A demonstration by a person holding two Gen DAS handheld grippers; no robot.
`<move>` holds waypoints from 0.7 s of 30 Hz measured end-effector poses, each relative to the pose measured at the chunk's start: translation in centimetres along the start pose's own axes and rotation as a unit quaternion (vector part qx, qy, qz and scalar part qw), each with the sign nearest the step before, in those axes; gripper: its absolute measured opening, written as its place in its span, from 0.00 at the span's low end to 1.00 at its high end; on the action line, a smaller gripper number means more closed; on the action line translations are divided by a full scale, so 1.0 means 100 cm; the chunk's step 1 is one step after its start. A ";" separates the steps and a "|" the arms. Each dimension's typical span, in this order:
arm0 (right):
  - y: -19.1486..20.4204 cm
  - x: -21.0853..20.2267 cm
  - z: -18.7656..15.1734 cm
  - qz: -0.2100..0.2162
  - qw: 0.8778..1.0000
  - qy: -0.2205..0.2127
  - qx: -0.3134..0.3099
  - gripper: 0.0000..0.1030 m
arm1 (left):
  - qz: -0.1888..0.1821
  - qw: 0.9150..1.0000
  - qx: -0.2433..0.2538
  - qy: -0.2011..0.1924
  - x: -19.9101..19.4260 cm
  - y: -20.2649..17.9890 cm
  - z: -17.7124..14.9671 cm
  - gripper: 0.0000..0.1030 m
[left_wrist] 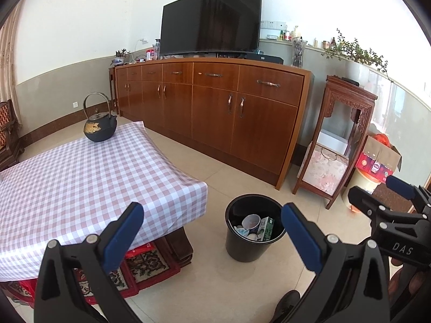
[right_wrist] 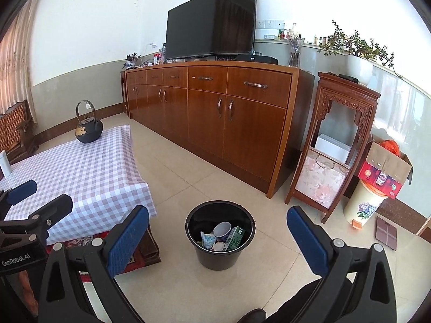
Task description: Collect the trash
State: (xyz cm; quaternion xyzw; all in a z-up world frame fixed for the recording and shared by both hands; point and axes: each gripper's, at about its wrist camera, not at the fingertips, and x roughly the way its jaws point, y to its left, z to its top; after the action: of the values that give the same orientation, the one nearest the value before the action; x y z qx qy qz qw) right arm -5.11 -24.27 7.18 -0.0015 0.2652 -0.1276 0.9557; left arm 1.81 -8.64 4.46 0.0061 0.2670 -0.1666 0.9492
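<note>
Both grippers spread wide, nothing held: left gripper (left_wrist: 212, 228); right gripper (right_wrist: 217, 231). Black bin (right_wrist: 220, 253) stands on the tiled floor beside the checked table (left_wrist: 80, 167), touching nothing; trash lies inside it.

Bin contents, counted: one white cup (right_wrist: 222, 230); one green carton (right_wrist: 235, 238); one crumpled bluish wrapper (right_wrist: 208, 239); a pale item beneath, unidentifiable.

Table top: one dark kettle (left_wrist: 100, 129); one white object at the far left edge, cut off; no loose trash visible.

Judgement: collection looks near complete; step in hand is checking for leftovers; sweep each camera slowly over table and floor; keep the grippers high and clear of the kettle.
</note>
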 end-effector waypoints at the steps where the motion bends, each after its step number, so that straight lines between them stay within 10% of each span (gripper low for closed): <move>1: 0.000 -0.001 0.000 0.000 1.000 0.000 0.000 1.00 | 0.001 1.000 0.001 0.000 0.001 0.000 0.000 0.99; 21: -0.002 0.000 0.001 -0.001 1.000 0.001 0.002 1.00 | -0.001 1.000 0.009 0.009 0.006 0.000 0.000 0.99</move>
State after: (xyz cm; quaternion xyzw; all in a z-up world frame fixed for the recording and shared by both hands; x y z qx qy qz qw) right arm -5.10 -24.45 7.24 0.0004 0.2656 -0.1294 0.9554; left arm 2.25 -8.87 4.15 0.0156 0.2743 -0.1696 0.9464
